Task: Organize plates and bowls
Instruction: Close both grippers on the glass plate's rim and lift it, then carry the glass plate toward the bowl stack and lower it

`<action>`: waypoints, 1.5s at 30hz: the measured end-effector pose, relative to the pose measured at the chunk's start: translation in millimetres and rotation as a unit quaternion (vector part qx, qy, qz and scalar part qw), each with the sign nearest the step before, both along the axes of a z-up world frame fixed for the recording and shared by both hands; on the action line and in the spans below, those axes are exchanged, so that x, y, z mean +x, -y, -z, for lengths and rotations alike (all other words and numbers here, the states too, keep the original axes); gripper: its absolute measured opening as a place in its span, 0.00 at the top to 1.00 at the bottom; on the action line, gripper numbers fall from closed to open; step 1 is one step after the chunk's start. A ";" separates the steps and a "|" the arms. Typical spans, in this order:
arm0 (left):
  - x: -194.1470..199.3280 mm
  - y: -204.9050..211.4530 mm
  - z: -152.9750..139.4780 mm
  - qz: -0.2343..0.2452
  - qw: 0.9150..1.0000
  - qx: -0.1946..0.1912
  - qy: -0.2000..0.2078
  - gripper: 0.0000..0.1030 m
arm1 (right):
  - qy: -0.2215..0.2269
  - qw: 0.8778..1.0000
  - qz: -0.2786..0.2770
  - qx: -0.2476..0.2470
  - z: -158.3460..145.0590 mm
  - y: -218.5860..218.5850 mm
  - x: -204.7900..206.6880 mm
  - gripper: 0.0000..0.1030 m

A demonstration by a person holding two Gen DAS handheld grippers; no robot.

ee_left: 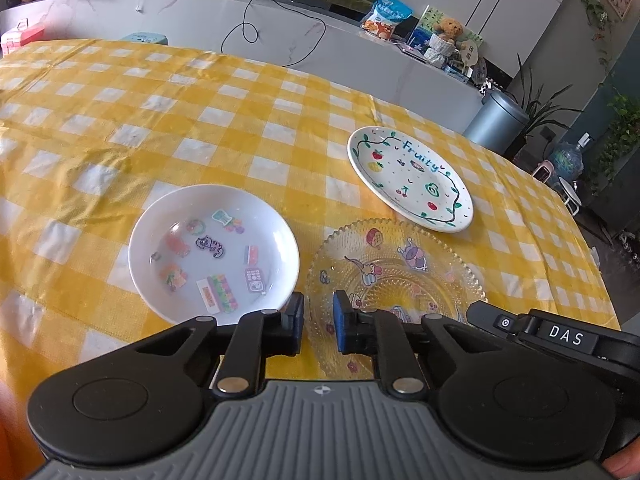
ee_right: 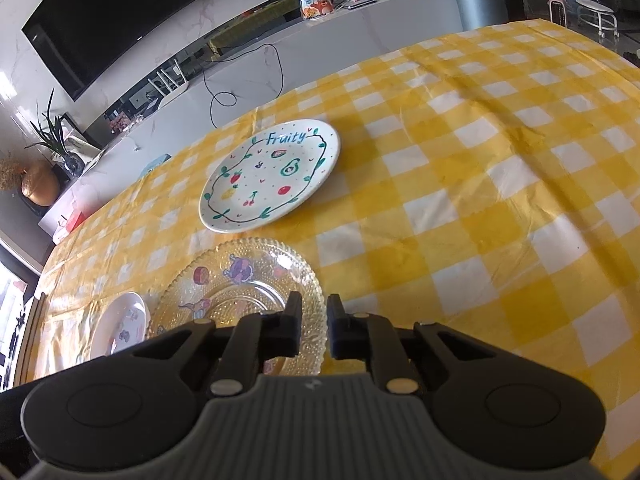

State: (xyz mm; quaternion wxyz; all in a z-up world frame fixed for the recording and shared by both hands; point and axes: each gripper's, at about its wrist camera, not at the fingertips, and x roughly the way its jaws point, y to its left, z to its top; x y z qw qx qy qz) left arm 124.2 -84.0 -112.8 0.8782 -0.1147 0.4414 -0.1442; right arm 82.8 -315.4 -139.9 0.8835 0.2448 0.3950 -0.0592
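A clear glass plate (ee_left: 400, 276) with a beaded rim and cartoon stickers lies on the yellow checked tablecloth. My left gripper (ee_left: 319, 312) is shut on its left rim, which sits in the narrow gap between the blue pads. In the right wrist view my right gripper (ee_right: 314, 312) is shut on the right rim of the same glass plate (ee_right: 240, 292). A white bowl (ee_left: 212, 248) with stickers inside sits just left of the glass plate, almost touching it. The white "Fruity" plate (ee_left: 412, 178) lies beyond the glass plate, its near edge close to the glass rim.
The tablecloth (ee_left: 160, 120) stretches far to the left and back. A black housing marked DAS (ee_left: 560, 336) reaches in from the right. Behind the table runs a white counter with a snack bag (ee_left: 386, 16), a router and cables. A grey bin (ee_left: 496, 120) stands by the table's far right corner.
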 end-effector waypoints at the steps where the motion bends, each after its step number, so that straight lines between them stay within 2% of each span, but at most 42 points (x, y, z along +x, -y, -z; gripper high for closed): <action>1: 0.2 0.4 -0.1 0.000 1.000 0.000 0.000 0.83 | 0.001 1.000 0.001 0.002 0.3 0.5 0.3 0.89; 15: -6.0 -5.7 -10.1 -0.005 1.000 0.004 0.005 0.87 | -0.002 1.000 0.010 0.009 -5.3 -4.0 -7.8 0.92; 21: -22.0 -14.1 -19.8 -0.006 1.000 0.004 0.008 0.87 | -0.003 1.000 0.009 0.020 -12.1 -10.0 -25.3 0.93; 33: -65.5 -26.8 -40.9 0.004 0.999 0.029 0.021 0.87 | 0.006 0.999 0.006 0.035 -28.0 -27.4 -73.8 0.94; 45: -98.0 -43.5 -39.7 -0.010 0.999 0.051 0.011 0.87 | -0.001 1.000 -0.011 0.022 -31.3 -52.4 -102.3 0.94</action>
